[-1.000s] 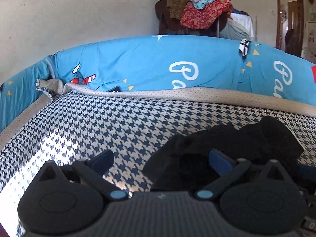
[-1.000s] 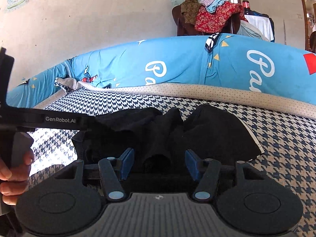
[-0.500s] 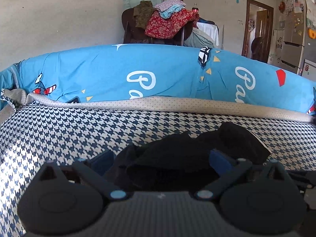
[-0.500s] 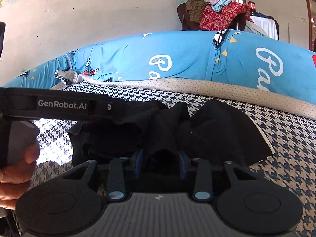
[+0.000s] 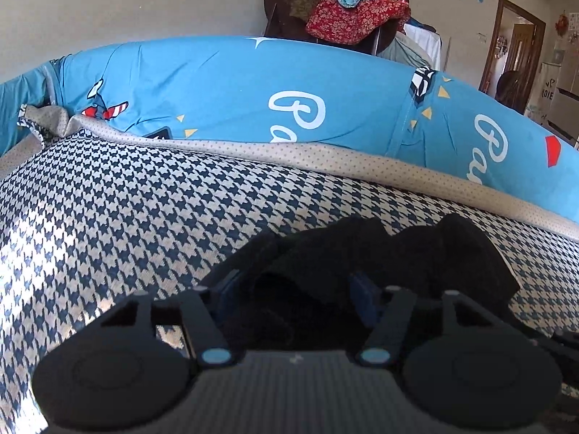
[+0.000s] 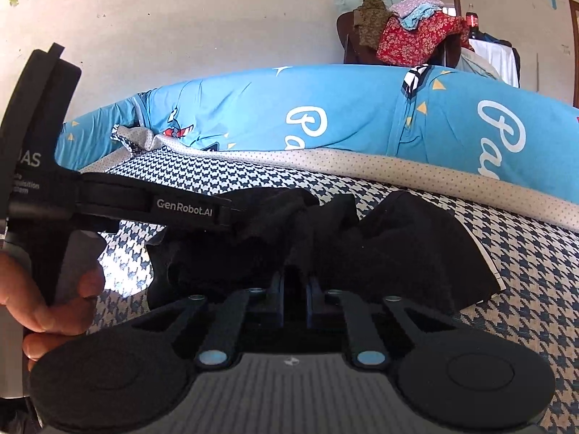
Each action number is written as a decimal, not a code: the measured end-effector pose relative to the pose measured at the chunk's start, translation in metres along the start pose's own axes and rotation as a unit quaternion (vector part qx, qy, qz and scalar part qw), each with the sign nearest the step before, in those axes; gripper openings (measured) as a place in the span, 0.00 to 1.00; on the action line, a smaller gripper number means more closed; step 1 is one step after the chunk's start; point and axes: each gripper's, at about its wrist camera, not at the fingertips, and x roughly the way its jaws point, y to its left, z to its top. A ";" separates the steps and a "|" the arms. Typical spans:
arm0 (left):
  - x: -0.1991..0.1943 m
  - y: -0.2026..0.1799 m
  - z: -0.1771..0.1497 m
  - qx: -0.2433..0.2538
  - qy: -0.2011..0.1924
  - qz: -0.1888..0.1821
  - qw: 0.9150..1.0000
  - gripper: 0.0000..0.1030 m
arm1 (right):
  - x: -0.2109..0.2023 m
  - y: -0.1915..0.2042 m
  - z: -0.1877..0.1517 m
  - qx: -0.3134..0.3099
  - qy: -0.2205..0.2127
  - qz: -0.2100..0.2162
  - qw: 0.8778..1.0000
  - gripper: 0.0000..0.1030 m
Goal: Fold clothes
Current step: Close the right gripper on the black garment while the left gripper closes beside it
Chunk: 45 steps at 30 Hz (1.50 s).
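A crumpled black garment lies on the houndstooth bed cover; it also shows in the right wrist view. My left gripper is open, its blue-padded fingers either side of a bunch of the black cloth. My right gripper is shut on a fold of the black garment at its near edge. The left gripper's body reaches in from the left of the right wrist view, its tip on the cloth's left part, held by a hand.
A blue printed duvet roll lies along the far side of the bed, with a dotted beige sheet edge under it. Behind it a chair piled with clothes stands against the wall. A doorway is at the far right.
My right gripper has closed on the black cloth. My left gripper has moved onto the garment's left part and its fingers have narrowed around the cloth.
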 end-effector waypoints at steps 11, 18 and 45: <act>-0.025 0.024 0.000 -0.005 0.002 0.049 0.999 0.60 | -0.040 0.009 0.002 -0.023 -0.028 0.005 0.999 0.08; -0.036 0.009 -0.002 0.022 -0.018 0.004 1.000 0.83 | -0.042 -0.007 -0.002 0.021 -0.028 -0.013 0.999 0.20; 0.014 -0.008 -0.005 0.001 0.030 -0.056 0.998 0.58 | 0.014 0.011 -0.012 -0.028 -0.007 -0.019 0.999 0.15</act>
